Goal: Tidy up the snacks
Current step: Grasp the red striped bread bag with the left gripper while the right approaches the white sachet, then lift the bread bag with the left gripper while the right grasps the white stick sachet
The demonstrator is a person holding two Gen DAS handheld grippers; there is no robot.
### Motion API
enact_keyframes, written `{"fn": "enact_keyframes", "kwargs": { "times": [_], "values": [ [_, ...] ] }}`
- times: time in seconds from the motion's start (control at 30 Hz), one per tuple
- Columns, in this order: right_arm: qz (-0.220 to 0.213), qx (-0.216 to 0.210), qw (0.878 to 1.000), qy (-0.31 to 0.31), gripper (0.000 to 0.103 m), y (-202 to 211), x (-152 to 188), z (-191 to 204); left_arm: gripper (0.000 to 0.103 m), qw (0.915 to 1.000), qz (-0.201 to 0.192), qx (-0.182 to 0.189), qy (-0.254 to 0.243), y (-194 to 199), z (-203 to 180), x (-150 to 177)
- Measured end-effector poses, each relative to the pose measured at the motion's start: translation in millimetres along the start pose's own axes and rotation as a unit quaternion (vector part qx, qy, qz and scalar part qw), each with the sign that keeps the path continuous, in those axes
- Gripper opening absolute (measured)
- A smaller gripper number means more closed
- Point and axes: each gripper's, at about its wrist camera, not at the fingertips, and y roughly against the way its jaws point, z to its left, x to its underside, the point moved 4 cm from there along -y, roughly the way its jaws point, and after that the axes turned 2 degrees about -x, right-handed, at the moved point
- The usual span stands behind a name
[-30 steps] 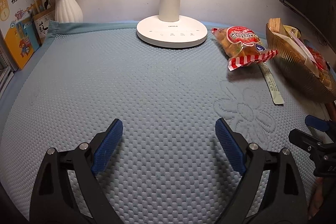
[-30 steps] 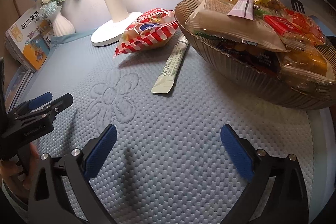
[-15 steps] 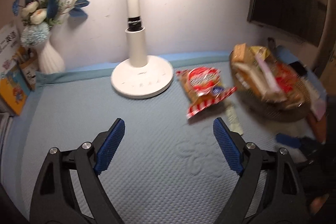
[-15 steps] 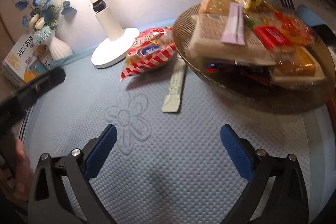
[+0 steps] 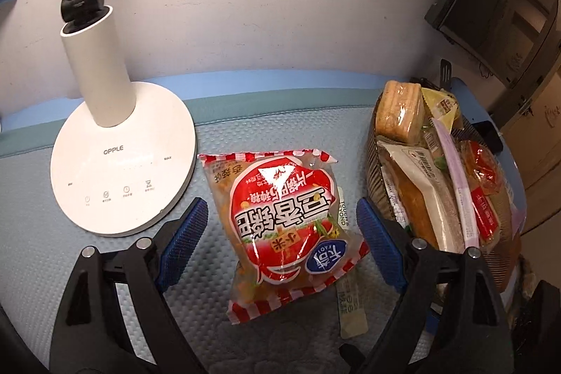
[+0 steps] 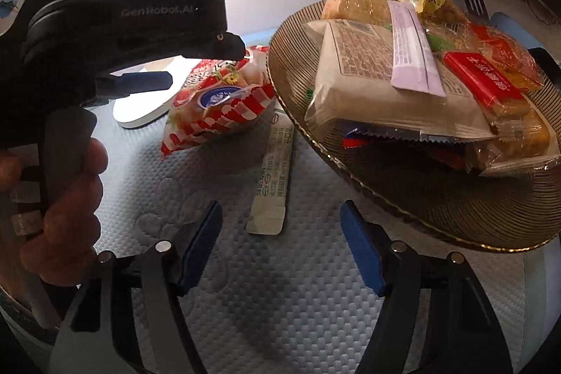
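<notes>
**Left tongs wide over the red snack bag, right tongs wide before the sachet**

The left tongs [image 5: 282, 235] stand wide apart and hold nothing; the red-and-white striped snack bag [image 5: 284, 219] lies on the table [image 5: 42, 262] between the two blue pads [image 5: 182, 240], with a gap showing on each side. Whether the pads hang above the bag or level with it cannot be told. Beyond the left pad sits the round white lamp base [image 5: 122, 163]; just past the right pad stands the ribbed brown bowl [image 5: 377, 184], heaped with wrapped snacks. A long pale sachet [image 5: 350, 311] pokes out from under the bag's near edge, on the right-pad side.

The right tongs [image 6: 280, 242] are also wide and empty. The same sachet [image 6: 271, 177] lies flat on the table just ahead of them, its near end between the pad tips but touching neither. Farther ahead and to the left lies the snack bag [image 6: 217, 107], with the left tongs [image 6: 168, 65] above it and a hand [image 6: 63, 198] wrapped around their handle. Ahead to the right is the bowl [image 6: 438, 216], its rim overhanging the sachet's far end.
</notes>
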Motion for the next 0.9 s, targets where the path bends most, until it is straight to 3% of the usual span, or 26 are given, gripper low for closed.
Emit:
{"fn": "enact_keyframes", "kwargs": {
  "times": [0.13,0.2,0.3,0.37,0.43,0.5,0.63,0.9],
  "values": [
    [-0.008,0.01,1.0,0.005,0.066,-8.0,-4.9,6.9,0.084,0.9999,0.012,0.006,-0.004,-18.2,-4.8,-0.1],
    [-0.011,0.02,1.0,0.011,0.066,-12.4,-6.9,11.4,0.077,0.9998,0.017,-0.003,-0.006,-25.4,-3.5,-1.2],
    [-0.013,0.035,0.999,0.019,0.066,-17.7,-6.6,14.4,0.072,0.9997,0.018,0.016,-0.004,-23.8,0.2,-0.6],
    [-0.015,0.045,0.999,0.024,0.063,-18.0,-6.3,15.9,0.067,0.9996,0.015,0.025,-0.005,-19.8,2.1,0.7],
    [-0.02,0.051,0.998,0.023,0.051,-16.3,-5.9,13.1,0.061,0.9996,0.011,0.026,-0.009,-16.0,3.4,3.6],
    [-0.025,0.046,0.998,0.025,0.04,-15.0,-6.5,11.1,0.055,0.9995,0.006,0.03,-0.005,-7.8,9.6,9.5],
    [-0.019,0.014,0.999,0.031,0.023,-4.7,2.2,5.5,0.052,0.9986,0.001,0.048,0.02,13.5,19.9,24.2],
    [-0.004,-0.046,0.999,0.022,0.023,44.2,45.9,-2.5,0.043,0.9975,-0.012,0.07,-0.002,79.8,23.2,75.6]
  ]
}}
